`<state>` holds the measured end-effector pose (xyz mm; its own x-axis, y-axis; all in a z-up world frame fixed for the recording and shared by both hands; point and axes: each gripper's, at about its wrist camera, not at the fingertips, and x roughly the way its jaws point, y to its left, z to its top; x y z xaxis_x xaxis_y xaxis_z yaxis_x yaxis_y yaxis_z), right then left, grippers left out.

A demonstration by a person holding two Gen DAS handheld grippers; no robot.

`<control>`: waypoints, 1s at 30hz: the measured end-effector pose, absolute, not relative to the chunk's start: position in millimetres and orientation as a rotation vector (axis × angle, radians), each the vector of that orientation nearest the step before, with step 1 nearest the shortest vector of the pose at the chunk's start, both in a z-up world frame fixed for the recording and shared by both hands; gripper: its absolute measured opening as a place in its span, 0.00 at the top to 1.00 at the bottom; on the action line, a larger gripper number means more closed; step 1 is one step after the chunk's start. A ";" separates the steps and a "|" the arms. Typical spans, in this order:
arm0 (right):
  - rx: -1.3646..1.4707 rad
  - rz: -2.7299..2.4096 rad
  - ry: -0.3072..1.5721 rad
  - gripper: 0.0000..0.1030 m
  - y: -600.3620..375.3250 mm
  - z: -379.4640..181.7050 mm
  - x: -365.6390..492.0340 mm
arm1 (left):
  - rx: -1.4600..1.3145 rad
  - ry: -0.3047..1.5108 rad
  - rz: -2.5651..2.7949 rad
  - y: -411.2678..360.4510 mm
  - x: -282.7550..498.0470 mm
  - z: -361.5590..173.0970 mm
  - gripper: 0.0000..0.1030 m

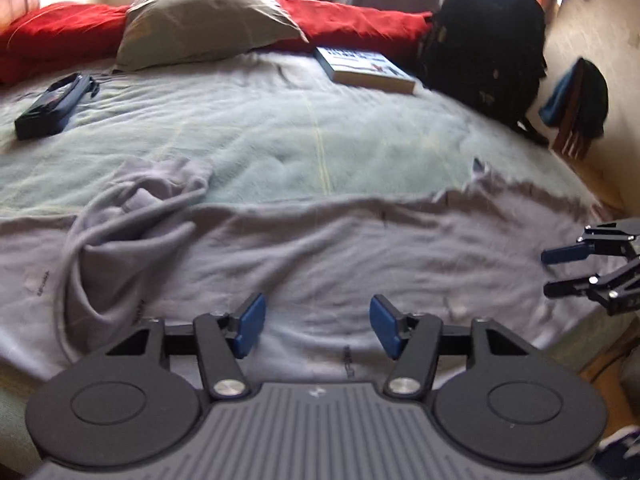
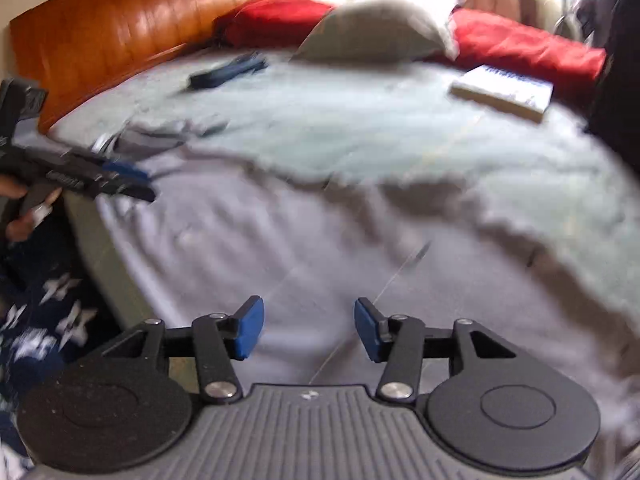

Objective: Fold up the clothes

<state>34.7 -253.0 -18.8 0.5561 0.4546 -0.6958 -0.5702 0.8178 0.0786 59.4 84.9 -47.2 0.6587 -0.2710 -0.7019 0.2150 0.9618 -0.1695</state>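
The grey sweatshirt [image 1: 304, 256] lies long across the bed [image 1: 280, 136], its print too small to read, both grippers [image 1: 316, 330] [image 2: 308, 330] spread above it, pinching nothing.

Bed ahead of my jaws, spread with a pale green blanket [image 1: 280, 132].
Just beyond my jaws I see a grey garment [image 1: 304, 256] lying flat; farther off lie a book [image 1: 366, 70], a dark case [image 1: 52, 104], a grey pillow [image 1: 208, 20] and red bedding [image 1: 60, 36].
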 end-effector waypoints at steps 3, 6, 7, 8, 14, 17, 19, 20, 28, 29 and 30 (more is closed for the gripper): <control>-0.169 0.569 0.731 0.43 -239.4 -7.2 60.0 | -0.071 0.792 -0.316 74.3 73.9 -40.4 0.40; -0.157 0.547 0.753 0.42 -226.5 -16.2 91.2 | -0.095 0.824 -0.331 68.4 94.7 -50.4 0.39; -0.149 0.532 0.773 0.42 -222.7 -23.1 103.2 | -0.110 0.836 -0.315 69.0 101.0 -56.1 0.39; -0.147 0.501 0.790 0.42 -219.5 -31.4 114.1 | -0.123 0.833 -0.293 71.8 106.1 -59.8 0.40; -0.067 0.460 0.793 0.39 -220.7 -44.1 141.9 | -0.177 0.820 -0.212 88.5 127.7 -67.7 0.40; -0.047 0.448 0.782 0.38 -229.8 -30.6 135.9 | -0.174 0.822 -0.214 88.1 125.6 -60.3 0.40; -0.066 0.404 0.741 0.29 -240.2 -22.5 128.0 | -0.155 0.807 -0.235 87.0 117.8 -53.6 0.38; -0.071 0.384 0.731 0.28 -245.0 -20.9 127.0 | -0.147 0.800 -0.252 86.5 113.2 -50.4 0.37; -0.010 0.337 0.822 0.24 -262.1 -38.3 159.6 | -0.155 0.849 -0.184 94.5 120.0 -63.3 0.34; -0.019 0.337 0.820 0.23 -263.2 -31.4 154.1 | -0.153 0.847 -0.187 94.6 116.8 -58.3 0.34; -0.029 0.341 0.805 0.22 -266.1 -24.0 143.7 | -0.139 0.839 -0.201 92.8 111.2 -53.9 0.34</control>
<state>143.7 -266.1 -24.0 0.6415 0.2878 -0.7111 -0.3097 0.9452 0.1031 111.2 92.8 -53.9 0.6506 -0.2308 -0.7235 0.1217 0.9721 -0.2007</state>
